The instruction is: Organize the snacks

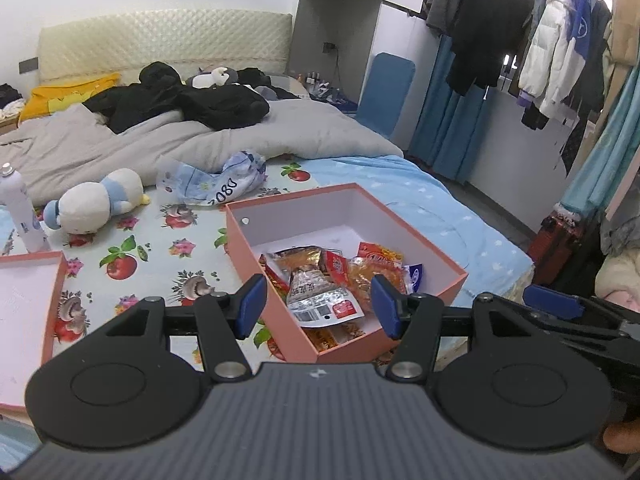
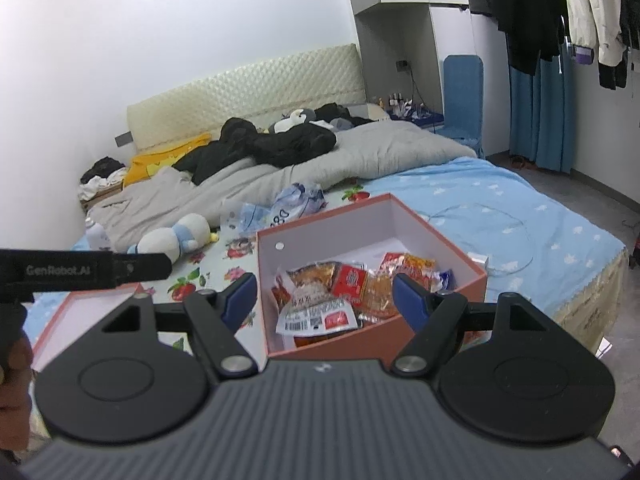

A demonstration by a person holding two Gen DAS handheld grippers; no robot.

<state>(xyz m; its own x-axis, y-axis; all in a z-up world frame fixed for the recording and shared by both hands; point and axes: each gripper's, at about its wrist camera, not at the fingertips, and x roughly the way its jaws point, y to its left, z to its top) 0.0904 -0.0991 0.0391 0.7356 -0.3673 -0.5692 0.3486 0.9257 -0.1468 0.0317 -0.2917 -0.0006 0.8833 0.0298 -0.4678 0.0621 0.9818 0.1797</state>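
An open pink box [image 1: 420,236] lies on the bed's fruit-print sheet, and several snack packets [image 1: 320,292] in red, orange and clear wrappers are piled inside it. My left gripper [image 1: 319,306] hovers just before the box's near corner, open, nothing between its blue pads. The right wrist view shows the same box [image 2: 404,220] and snack packets [image 2: 336,296]. My right gripper [image 2: 326,302] is open and empty over its near edge. The pink lid [image 1: 24,312] lies upside down to the left, and the right wrist view catches this lid [image 2: 76,312] too.
A plush toy [image 1: 100,200], a white bottle [image 1: 20,208] and a crumpled plastic bag [image 1: 216,180] lie beyond the box. A grey quilt [image 1: 160,140] and black clothes cover the far bed. Hanging coats [image 1: 540,40] and a red suitcase [image 1: 560,240] stand right.
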